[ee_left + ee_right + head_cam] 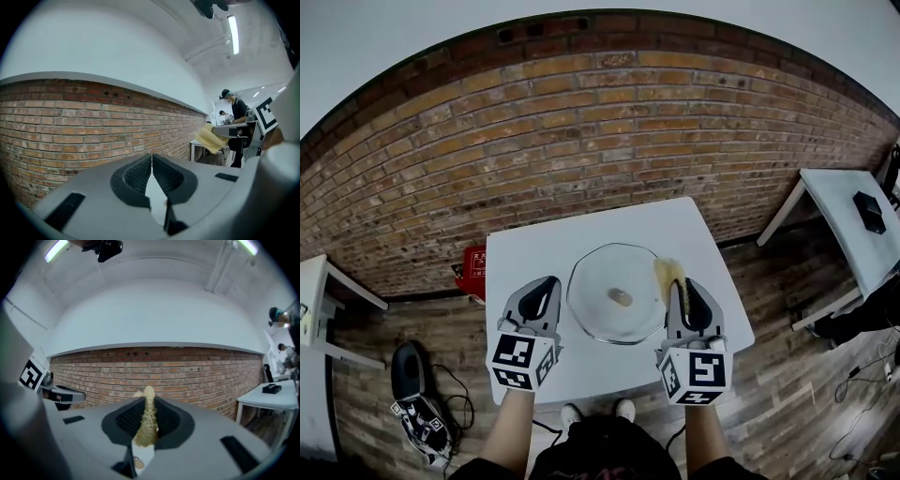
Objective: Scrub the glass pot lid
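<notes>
the glass pot lid (616,292) lies flat, knob (620,298) up, round with no long axis, mid-surface between the claws on the white surface (525,253). the left claw (549,281) is closed on nothing. the right claw (682,284) pinches a yellow scrub pad (667,272) pointing at the far edge. a brick wall (581,122) stands behind, above the wood floor (769,375). the lid's clear rim is faint.

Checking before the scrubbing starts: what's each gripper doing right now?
Left gripper: closed, holding nothing.
Right gripper: closed on a yellow sponge.
</notes>
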`<move>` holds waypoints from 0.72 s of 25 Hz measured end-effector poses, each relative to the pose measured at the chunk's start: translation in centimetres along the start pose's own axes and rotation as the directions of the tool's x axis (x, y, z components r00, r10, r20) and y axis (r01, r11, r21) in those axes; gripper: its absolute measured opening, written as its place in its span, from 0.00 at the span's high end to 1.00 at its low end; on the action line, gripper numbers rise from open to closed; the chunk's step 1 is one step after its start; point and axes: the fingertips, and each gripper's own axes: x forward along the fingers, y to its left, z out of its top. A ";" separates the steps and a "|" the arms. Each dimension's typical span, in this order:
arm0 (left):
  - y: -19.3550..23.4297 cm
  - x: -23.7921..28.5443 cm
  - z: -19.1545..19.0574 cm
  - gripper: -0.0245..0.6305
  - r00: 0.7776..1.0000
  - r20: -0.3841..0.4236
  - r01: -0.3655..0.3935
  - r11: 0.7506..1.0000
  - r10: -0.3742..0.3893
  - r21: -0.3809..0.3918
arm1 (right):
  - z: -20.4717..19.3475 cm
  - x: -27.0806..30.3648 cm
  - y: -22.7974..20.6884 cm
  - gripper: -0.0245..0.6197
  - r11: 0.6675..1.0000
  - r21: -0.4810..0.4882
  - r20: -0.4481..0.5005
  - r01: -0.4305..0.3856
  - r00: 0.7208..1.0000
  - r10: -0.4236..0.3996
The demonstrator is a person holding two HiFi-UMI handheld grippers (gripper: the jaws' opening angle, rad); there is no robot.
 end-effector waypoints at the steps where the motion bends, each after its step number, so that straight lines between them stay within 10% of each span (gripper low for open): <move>1: 0.2 0.3 0.1 0.94 1.000 0.001 0.002 1.000 -0.002 0.000 | 0.0 0.3 0.0 0.87 1.000 -0.002 -0.001 0.000 1.000 0.000; 18: 2.4 6.3 -9.1 0.94 0.982 -0.187 0.001 0.993 -0.022 -0.114 | -8.3 6.7 -0.1 0.87 0.999 0.030 -0.172 -0.028 0.984 0.033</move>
